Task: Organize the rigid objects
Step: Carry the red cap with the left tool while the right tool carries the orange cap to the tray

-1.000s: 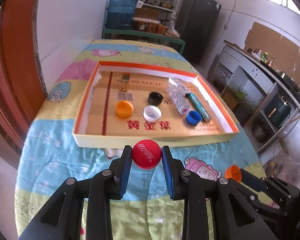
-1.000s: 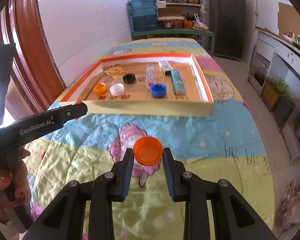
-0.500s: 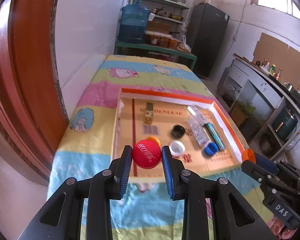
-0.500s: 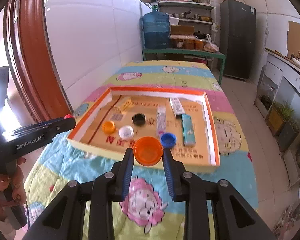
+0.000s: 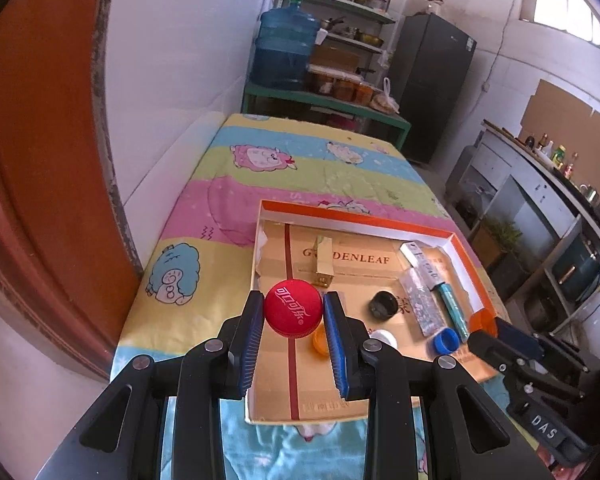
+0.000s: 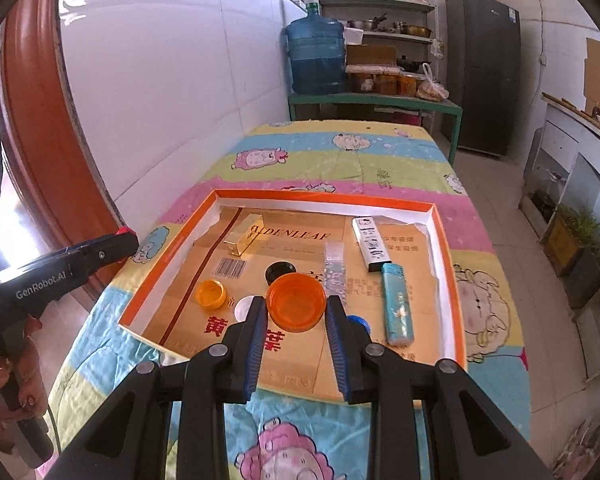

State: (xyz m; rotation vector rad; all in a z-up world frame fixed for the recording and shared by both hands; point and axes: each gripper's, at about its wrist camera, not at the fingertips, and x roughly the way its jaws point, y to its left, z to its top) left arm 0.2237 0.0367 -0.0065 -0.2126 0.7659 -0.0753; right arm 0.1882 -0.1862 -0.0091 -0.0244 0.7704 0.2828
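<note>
My left gripper (image 5: 294, 314) is shut on a red bottle cap (image 5: 293, 313) and holds it above the near left part of the orange-rimmed cardboard tray (image 5: 356, 218). My right gripper (image 6: 297, 307) is shut on an orange bottle cap (image 6: 296, 301), open side up, above the tray's (image 6: 324, 197) near middle. In the tray lie an orange cap (image 6: 210, 293), a white cap (image 6: 245, 307), a black cap (image 6: 281, 270), a blue cap (image 5: 445, 340), a gold box (image 6: 244, 239), a clear packet (image 6: 334, 270), a white box (image 6: 370, 243) and a teal lighter (image 6: 397, 303).
The tray sits on a cartoon-print quilt (image 6: 340, 160) over a table against a white wall (image 6: 172, 80). A red-brown door frame (image 5: 40, 160) stands at the left. A green shelf with a water jug (image 6: 316, 56) and a dark fridge (image 6: 482, 68) stand beyond the table.
Both grippers have risen and moved forward over the tray, each still holding its cap. The tray now lies below the caps instead of ahead of them.
</note>
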